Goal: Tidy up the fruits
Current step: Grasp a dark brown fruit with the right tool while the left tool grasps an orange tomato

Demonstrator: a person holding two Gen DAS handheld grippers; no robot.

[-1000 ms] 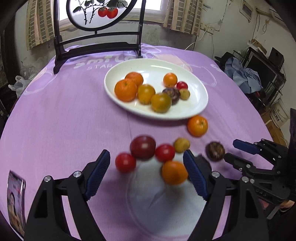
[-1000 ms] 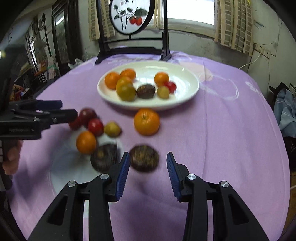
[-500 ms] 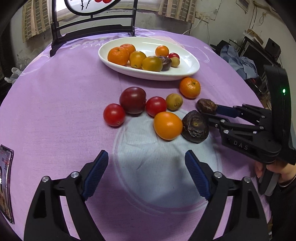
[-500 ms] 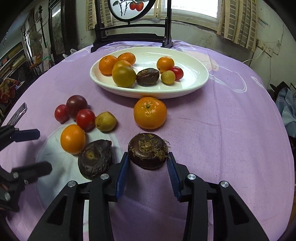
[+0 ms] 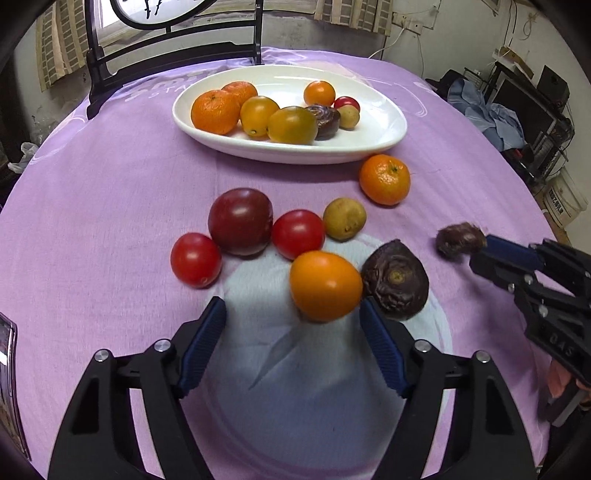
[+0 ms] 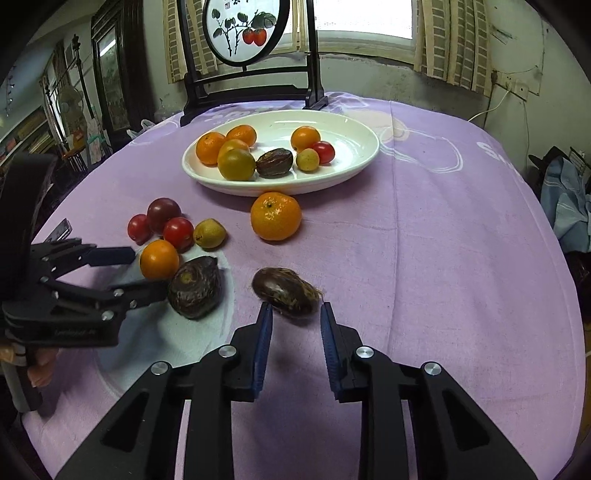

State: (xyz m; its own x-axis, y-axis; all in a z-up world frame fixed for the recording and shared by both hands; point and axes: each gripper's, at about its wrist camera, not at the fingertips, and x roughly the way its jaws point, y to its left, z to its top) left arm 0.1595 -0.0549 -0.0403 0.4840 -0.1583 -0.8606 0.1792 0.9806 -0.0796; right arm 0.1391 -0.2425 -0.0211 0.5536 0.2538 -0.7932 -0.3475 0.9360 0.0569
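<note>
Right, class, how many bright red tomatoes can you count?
3 red tomatoes: one left of the dark tomato, one right of it, one on the plate. More may hide there.

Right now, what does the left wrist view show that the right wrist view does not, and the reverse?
Only the left wrist view: the white bucket and the dark monitors beyond the table. Only the right wrist view: the screen's painted red fruit and the dark wooden cabinet. Both: the white plate, the loose mandarin and the hairy dark bulb gripped in the right tool.
</note>
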